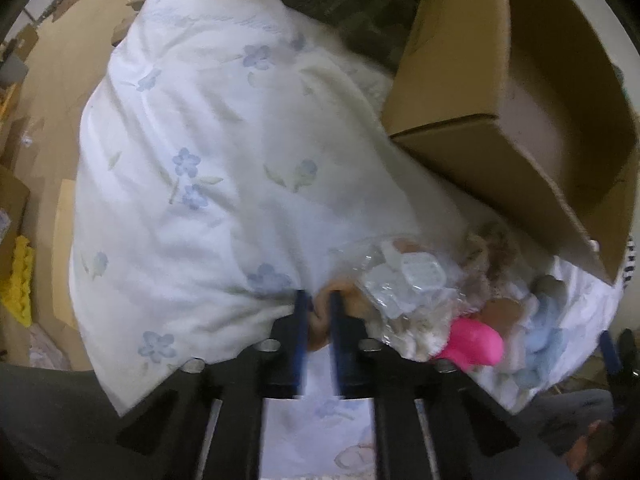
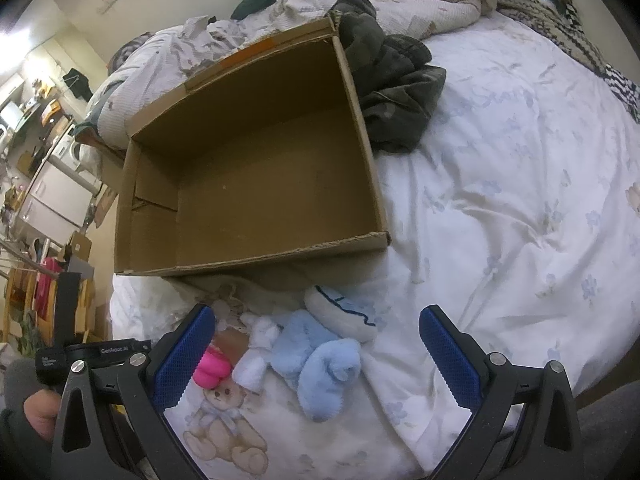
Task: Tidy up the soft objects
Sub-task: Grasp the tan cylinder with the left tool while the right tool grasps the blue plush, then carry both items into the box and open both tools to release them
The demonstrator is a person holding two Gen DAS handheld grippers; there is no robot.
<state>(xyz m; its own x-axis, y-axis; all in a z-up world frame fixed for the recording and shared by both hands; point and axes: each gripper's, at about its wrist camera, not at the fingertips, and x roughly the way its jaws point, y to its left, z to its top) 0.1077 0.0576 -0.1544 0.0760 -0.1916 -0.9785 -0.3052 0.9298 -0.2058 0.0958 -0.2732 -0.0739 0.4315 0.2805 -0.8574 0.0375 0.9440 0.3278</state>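
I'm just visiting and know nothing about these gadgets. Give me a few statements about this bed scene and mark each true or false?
1. The cardboard box is full of toys. False: it is empty.
2. The right gripper has its jaws wide open. True.
3. The light blue plush toy lies on the bed in front of the box. True.
4. The left gripper is wide open. False: its jaws are nearly closed on something tan.

A black device [image 2: 105, 350] reads roughly "Genrobot.ai".
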